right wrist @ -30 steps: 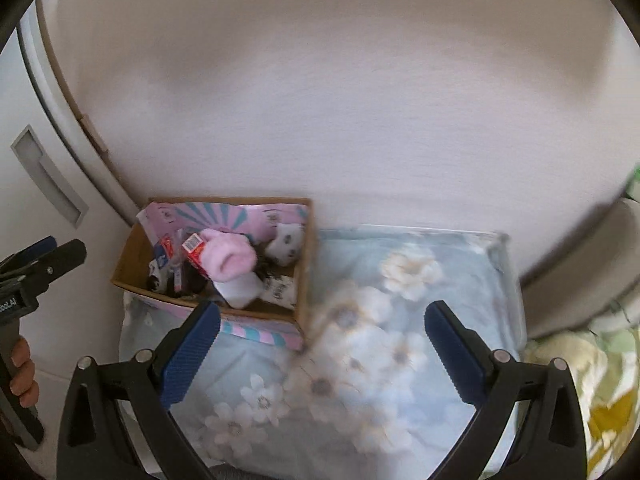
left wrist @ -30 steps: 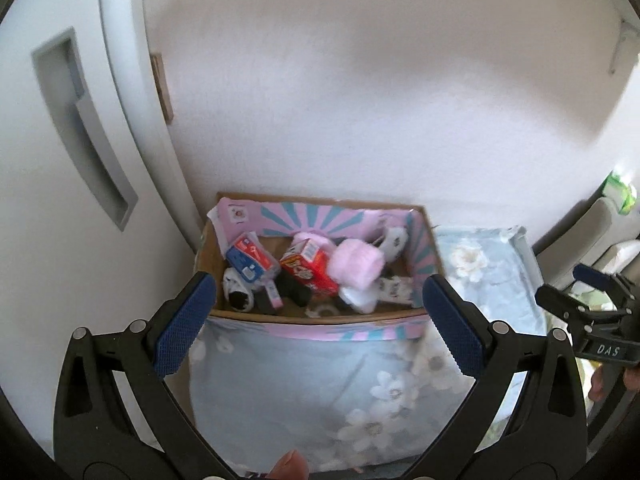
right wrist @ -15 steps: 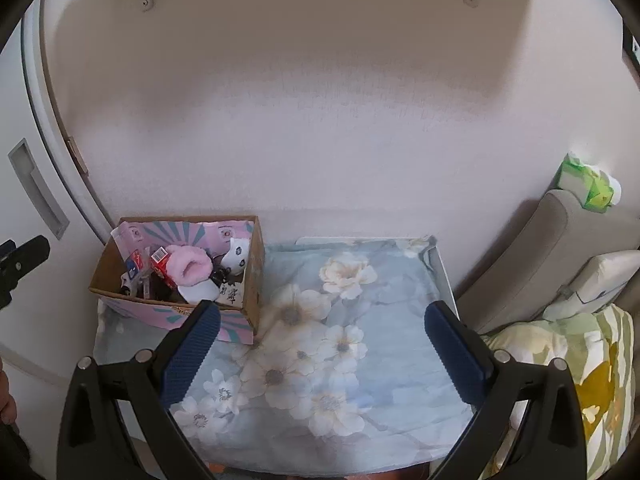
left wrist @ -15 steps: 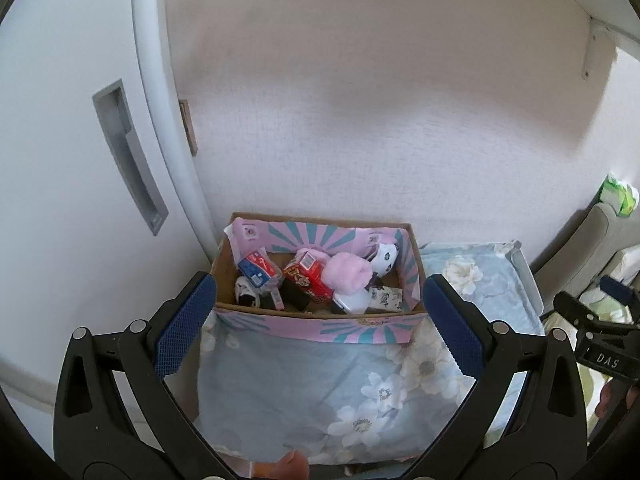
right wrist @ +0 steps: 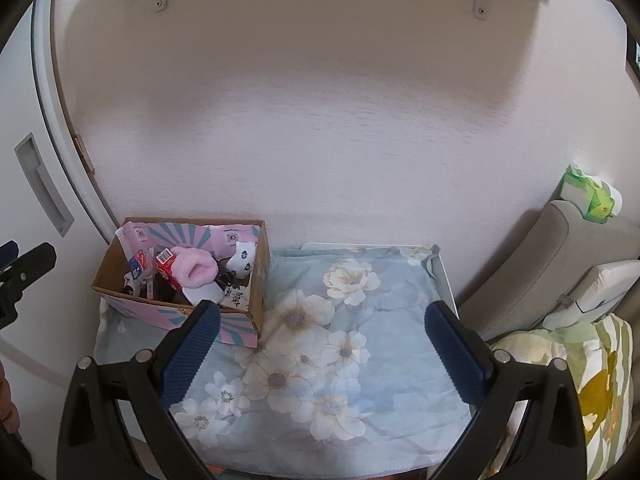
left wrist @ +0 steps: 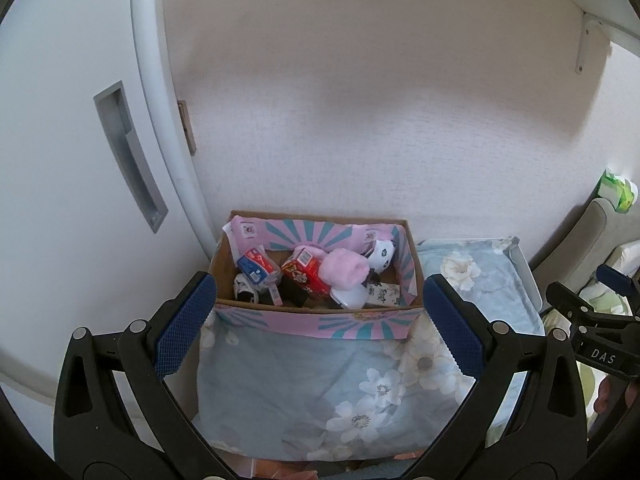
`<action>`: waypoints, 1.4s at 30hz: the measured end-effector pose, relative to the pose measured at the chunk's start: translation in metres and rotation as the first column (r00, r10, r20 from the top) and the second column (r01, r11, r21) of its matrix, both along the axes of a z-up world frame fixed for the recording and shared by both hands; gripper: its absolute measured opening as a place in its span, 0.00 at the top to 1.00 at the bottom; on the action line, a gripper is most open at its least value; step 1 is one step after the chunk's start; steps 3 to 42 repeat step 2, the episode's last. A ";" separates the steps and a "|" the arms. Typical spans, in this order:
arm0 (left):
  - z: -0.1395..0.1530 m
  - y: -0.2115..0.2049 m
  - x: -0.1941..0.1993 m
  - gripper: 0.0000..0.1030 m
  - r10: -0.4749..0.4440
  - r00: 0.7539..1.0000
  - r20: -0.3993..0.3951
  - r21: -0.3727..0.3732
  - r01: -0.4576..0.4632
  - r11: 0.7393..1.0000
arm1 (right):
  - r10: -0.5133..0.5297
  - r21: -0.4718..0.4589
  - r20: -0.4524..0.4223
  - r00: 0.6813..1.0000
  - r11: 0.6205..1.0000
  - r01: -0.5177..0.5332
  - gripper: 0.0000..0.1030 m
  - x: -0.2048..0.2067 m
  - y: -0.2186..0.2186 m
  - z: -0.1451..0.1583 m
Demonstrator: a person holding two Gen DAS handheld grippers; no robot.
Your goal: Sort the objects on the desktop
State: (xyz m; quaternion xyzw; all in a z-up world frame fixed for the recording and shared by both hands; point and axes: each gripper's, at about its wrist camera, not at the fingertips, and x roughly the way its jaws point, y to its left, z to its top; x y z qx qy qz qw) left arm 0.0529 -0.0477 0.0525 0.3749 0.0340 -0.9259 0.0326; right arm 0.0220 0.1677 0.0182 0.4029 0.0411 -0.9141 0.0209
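A cardboard box (left wrist: 320,322) with pink and teal striped paper stands at the back left of a small table under a floral blue cloth (left wrist: 304,392). In it lie a pink fluffy sock (left wrist: 345,270), a red carton (left wrist: 306,276), a blue and red pack (left wrist: 256,266), a panda toy (left wrist: 382,255) and other small items. The box also shows in the right wrist view (right wrist: 180,314). My left gripper (left wrist: 318,328) is open and empty, held back above the table's near side. My right gripper (right wrist: 320,350) is open and empty over the cloth (right wrist: 360,344).
A white door with a recessed handle (left wrist: 128,160) stands left of the table. The wall is right behind the box. A beige sofa back (right wrist: 560,264) with a green tissue pack (right wrist: 588,196) and patterned pillows (right wrist: 592,380) stand to the right.
Both grippers have pulled back and up from the box and table, so more of the wall, the door and the sofa shows. Both stay open and empty.
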 end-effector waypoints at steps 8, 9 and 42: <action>-0.001 -0.001 0.000 0.00 0.004 1.000 0.001 -0.007 -0.004 1.000 | 0.003 0.000 0.004 1.000 1.000 -0.003 0.01 -0.001 -0.002 -0.001; -0.001 -0.001 0.000 0.00 0.004 1.000 0.001 -0.007 -0.004 1.000 | 0.003 0.000 0.004 1.000 1.000 -0.003 0.01 -0.001 -0.002 -0.001; -0.001 -0.001 0.000 0.00 0.004 1.000 0.001 -0.007 -0.004 1.000 | 0.003 0.000 0.004 1.000 1.000 -0.003 0.01 -0.001 -0.002 -0.001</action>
